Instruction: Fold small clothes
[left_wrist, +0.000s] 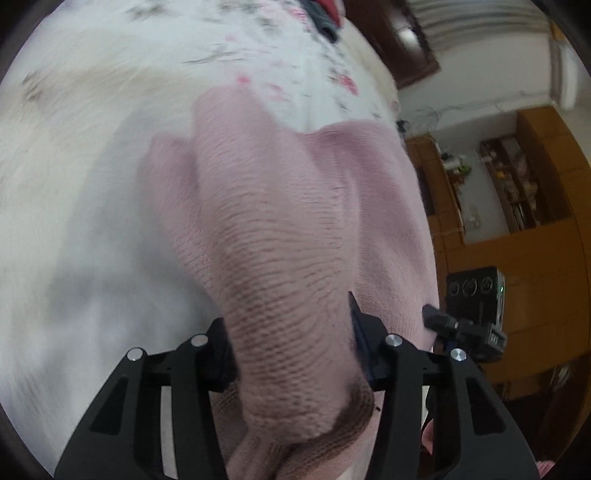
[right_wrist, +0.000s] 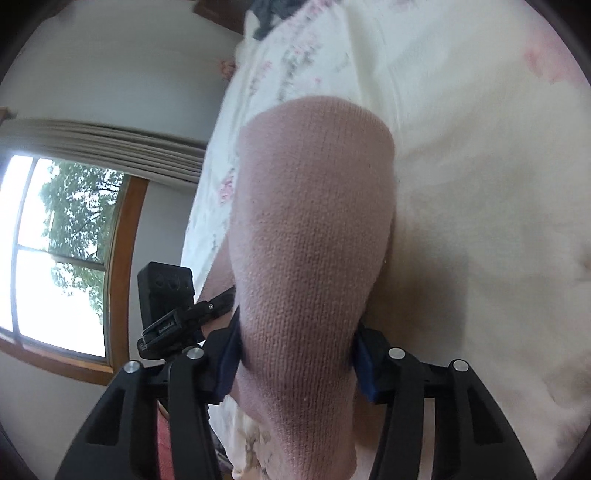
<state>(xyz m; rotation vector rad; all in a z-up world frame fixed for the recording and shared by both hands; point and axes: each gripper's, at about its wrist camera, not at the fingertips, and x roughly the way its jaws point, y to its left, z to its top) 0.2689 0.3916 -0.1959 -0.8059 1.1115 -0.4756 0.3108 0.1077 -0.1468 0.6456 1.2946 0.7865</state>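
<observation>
Both grippers are clamped on one pink knit (left_wrist: 280, 221): the left gripper (left_wrist: 291, 354) pinches a bunched fold, the right gripper (right_wrist: 295, 354) a smoother stretch (right_wrist: 310, 221), held up over the floral bed (left_wrist: 110, 147). No readable writing anywhere. Only the left view shows wooden shelves (left_wrist: 517, 184); only the right shows a window (right_wrist: 55, 240). Each view catches the other gripper's camera.
</observation>
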